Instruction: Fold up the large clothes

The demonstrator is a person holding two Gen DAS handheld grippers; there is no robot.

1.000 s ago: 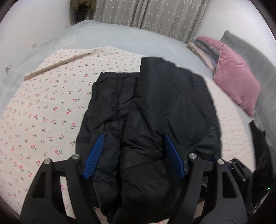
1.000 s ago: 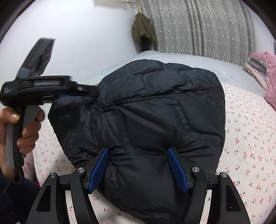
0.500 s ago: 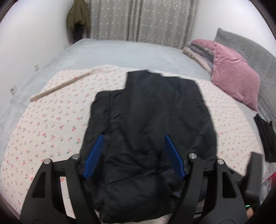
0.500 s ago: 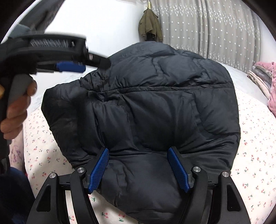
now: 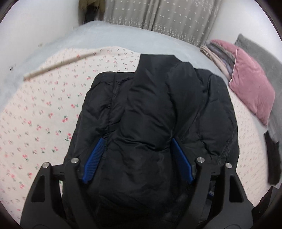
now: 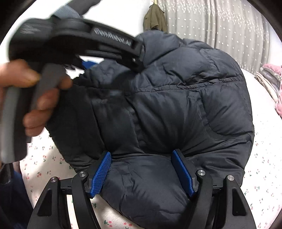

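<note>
A black puffer jacket (image 5: pixel 149 105) lies folded lengthwise on the cherry-print sheet (image 5: pixel 44 114), collar toward the far side. Its near end bulges between the blue pads of my left gripper (image 5: pixel 137 141); those jaws are opening while the padding still fills the gap. In the right wrist view the jacket (image 6: pixel 185 105) rises in a thick mound. My right gripper (image 6: pixel 141 153) is shut on its lower edge, with creases running out from both pads. A hand (image 6: pixel 40 102) holds the left gripper's black frame (image 6: pixel 79 35) at upper left, with its tip sunk in the jacket.
A pink pillow (image 5: pixel 250 88), a grey pillow (image 5: pixel 260 51) and a pile of folded cloth (image 5: pixel 216 52) lie at the bed's right. A dark garment (image 5: pixel 272 155) sits at the right edge. Curtains (image 5: pixel 158 14) and a hanging olive coat (image 6: pixel 155 17) are behind.
The left gripper has swung closer and to the right across the right wrist view. The jacket mound has risen and fills more of both views. Both grippers kept the jacket between their pads.
</note>
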